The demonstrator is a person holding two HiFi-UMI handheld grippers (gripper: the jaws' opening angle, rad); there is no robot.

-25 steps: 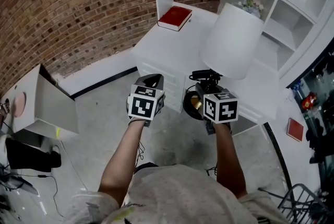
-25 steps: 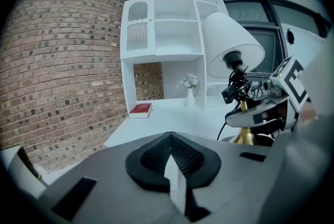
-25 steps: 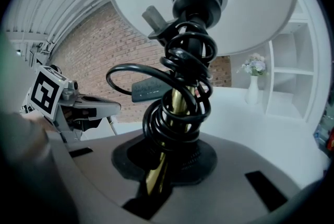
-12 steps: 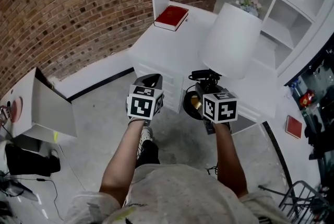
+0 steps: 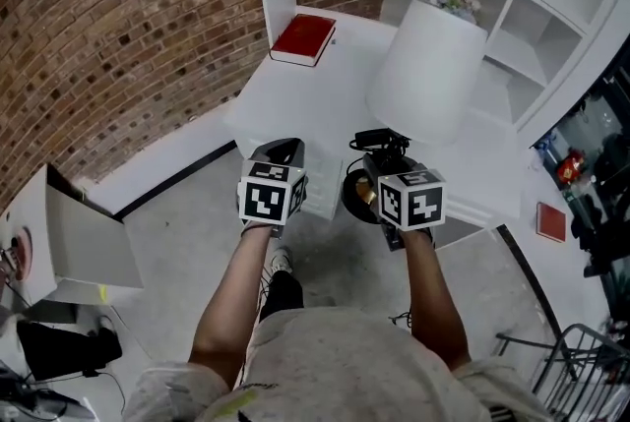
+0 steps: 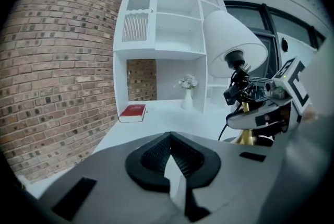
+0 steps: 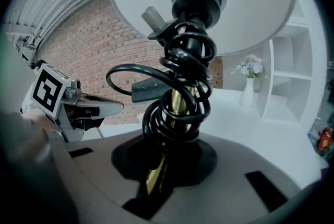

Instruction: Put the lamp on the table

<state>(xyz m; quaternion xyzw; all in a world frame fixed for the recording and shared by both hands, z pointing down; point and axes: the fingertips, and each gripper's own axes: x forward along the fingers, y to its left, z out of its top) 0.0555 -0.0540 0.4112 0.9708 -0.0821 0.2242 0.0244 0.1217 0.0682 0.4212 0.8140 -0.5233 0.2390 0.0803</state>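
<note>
The right tongs [image 7: 156, 176] are clenched on the brass stem of the lamp [image 5: 428, 71], just below the black cord [image 7: 180, 92] wound around that stem. The lamp is held in the air, not set down. Its white shade shows over the white desk [image 5: 325, 95], and its dark base hangs at the desk's front edge, above the floor [image 5: 187, 243]. The left tongs [image 6: 175, 165] are pressed together with nothing in them, just beside the right pair. A red book [image 5: 303, 38] lies at the desk's far left corner by the brick wall [image 5: 118, 46]. A small vase of flowers [image 5: 455, 2] stands at the back near the shelves.
</note>
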